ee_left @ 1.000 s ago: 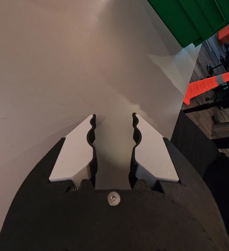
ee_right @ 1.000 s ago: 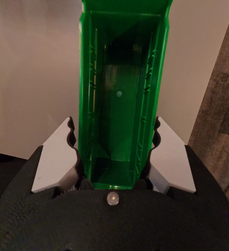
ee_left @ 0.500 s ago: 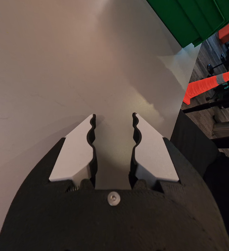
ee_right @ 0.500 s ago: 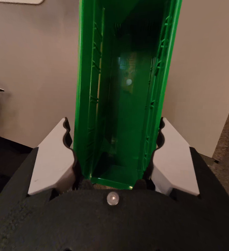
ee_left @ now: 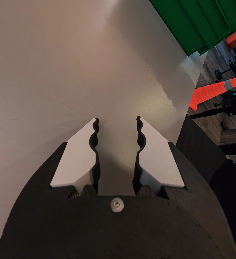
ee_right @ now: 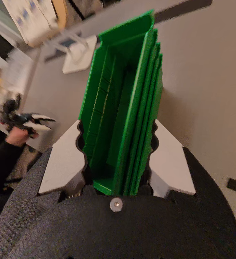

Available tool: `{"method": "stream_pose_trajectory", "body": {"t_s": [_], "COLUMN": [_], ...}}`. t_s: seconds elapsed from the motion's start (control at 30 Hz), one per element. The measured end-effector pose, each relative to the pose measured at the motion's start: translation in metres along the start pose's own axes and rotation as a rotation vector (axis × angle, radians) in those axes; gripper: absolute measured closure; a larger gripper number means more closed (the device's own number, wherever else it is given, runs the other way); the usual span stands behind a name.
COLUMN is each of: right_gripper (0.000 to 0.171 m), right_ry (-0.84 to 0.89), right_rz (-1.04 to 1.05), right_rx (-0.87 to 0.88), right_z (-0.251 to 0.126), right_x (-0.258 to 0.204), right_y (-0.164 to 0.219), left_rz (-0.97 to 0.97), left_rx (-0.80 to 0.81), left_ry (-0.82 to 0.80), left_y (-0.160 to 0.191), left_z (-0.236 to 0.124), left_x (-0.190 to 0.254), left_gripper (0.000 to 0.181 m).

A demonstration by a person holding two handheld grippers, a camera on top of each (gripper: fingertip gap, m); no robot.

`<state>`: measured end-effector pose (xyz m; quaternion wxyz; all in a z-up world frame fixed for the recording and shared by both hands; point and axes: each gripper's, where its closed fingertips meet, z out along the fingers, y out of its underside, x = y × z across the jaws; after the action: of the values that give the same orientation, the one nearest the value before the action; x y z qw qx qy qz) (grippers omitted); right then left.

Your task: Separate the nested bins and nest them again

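Observation:
The nested green bins (ee_right: pixel 114 98) sit lengthwise between my right gripper's (ee_right: pixel 117 121) fingers, which are shut on their long sides. The stack is tilted, with several stepped rims showing on its right side and the inside of the top bin empty. In the left wrist view the bins (ee_left: pixel 198 21) fill the top right corner, above the table. My left gripper (ee_left: pixel 117 118) is open and empty, low over the white table (ee_left: pixel 58 56). It also shows blurred at the left of the right wrist view (ee_right: pixel 51 124), held by a hand (ee_right: pixel 16 137).
The table edge runs down the right of the left wrist view, with an orange cone (ee_left: pixel 207 92) and chair bases on the floor beyond. A white flat stand base (ee_right: pixel 79 56) lies on the table behind the bins.
My right gripper has lifted and tilted the bins, and its view has swung up to take in the room and the left gripper. The left gripper has barely moved.

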<state>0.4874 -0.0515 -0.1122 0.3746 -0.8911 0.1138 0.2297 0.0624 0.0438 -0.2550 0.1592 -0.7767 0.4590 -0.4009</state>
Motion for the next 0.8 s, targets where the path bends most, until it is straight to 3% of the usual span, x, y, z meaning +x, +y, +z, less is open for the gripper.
{"method": "stream_pose_trajectory", "body": {"t_s": [0.07,0.13,0.23,0.27,0.33,0.5,0.63,0.8], "right_gripper": [0.078,0.098,0.127,0.129,0.139,0.136,0.167,0.154], "right_ry": [-0.037,-0.032,0.179,0.223,0.173,0.161,0.018,-0.052], "right_rz": [0.079,0.14,0.153,0.141,0.135,0.044,0.001,-0.029], "right_rx": [0.11,0.216,0.286,0.283,0.237,0.071,0.08,0.074], "right_z": [-0.013,-0.025,-0.035,-0.032,-0.009,0.054,0.078,0.096], "right_x": [0.014,0.036,0.093,0.105,0.106,0.097,0.072,0.051], "right_y": [-0.005,-0.008,0.004,0.01,0.024,0.046,0.043,0.045], "left_rz": [-0.005,-0.01,-0.01,-0.007,-0.005,-0.007,-0.008,-0.02], "left_rx": [0.004,0.007,0.004,0.0,-0.006,-0.013,-0.005,0.018], "left_ry": [-0.001,-0.002,0.002,0.002,0.001,-0.008,-0.015,-0.015], "left_y": [0.0,0.0,0.0,0.0,0.001,0.003,0.001,-0.008], "left_z": [-0.001,-0.002,0.0,0.001,0.003,0.005,0.002,0.004], "left_x": [-0.001,-0.003,-0.002,-0.002,-0.001,-0.001,-0.004,-0.008], "left_gripper": [0.128,0.128,0.128,0.128,0.128,0.127,0.127,0.126]}}
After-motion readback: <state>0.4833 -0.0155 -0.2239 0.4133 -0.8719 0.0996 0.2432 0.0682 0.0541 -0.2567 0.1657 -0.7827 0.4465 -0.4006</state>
